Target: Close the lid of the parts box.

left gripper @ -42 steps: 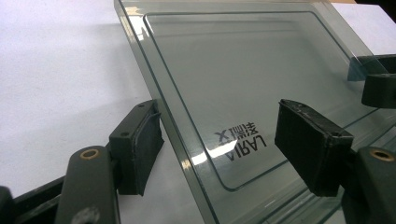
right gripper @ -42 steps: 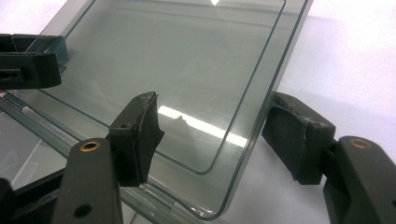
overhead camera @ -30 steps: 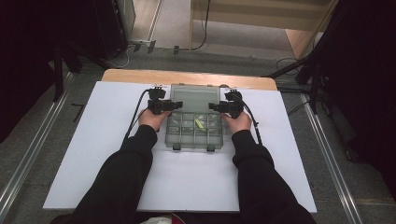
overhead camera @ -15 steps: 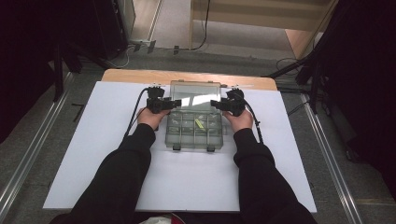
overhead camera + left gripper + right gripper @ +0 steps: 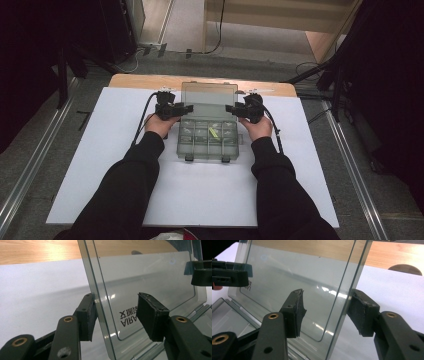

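Sleeves: two dark forearms entering from the near table edge.
Box (image 5: 207, 142): clear compartment case on the white sheet (image 5: 100, 175), between both hands.
Left gripper (image 5: 115, 315): jaws just closing around the lid's side edge, one pad touching, the other apart.
Right gripper (image 5: 325, 312): likewise closing, astride the opposite edge, not clamped.
Lid (image 5: 209, 94): raised upright, far side.

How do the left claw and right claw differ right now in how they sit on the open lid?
The left claw straddles the lid's left edge with its outer pad touching the rim; the right claw straddles the right edge. The left claw's inner pad stands clear of the panel, as does the right's. Both have just been closing, with the lid between the pads.
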A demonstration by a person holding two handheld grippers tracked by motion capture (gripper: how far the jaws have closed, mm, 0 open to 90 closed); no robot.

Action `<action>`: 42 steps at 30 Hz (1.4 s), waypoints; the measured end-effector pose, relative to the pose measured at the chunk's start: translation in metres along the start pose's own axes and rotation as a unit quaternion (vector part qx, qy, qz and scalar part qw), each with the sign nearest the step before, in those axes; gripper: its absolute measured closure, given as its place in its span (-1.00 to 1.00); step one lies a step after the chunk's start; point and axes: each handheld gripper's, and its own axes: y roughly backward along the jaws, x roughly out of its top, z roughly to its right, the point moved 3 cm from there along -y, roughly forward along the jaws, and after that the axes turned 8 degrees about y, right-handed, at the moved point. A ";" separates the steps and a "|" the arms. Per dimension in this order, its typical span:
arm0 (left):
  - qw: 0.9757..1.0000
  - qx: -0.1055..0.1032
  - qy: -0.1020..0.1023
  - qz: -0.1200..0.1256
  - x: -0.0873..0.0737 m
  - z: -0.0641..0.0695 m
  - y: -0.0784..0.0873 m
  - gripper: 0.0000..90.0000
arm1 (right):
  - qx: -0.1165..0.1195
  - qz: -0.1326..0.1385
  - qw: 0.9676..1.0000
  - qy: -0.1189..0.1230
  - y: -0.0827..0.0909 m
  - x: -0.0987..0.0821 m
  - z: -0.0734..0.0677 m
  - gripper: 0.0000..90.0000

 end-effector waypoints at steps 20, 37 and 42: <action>1.000 -0.018 -0.005 0.006 0.006 0.008 0.018 0.14 | 0.021 0.007 1.000 0.009 0.020 0.008 -0.007 0.14; 0.999 -0.040 -0.012 0.008 0.004 0.007 0.030 0.31 | 0.021 0.010 0.999 0.034 0.033 0.008 -0.015 0.21; 0.999 -0.040 -0.020 0.011 0.004 0.008 0.030 0.31 | 0.024 0.012 0.999 0.032 0.035 0.007 -0.015 0.21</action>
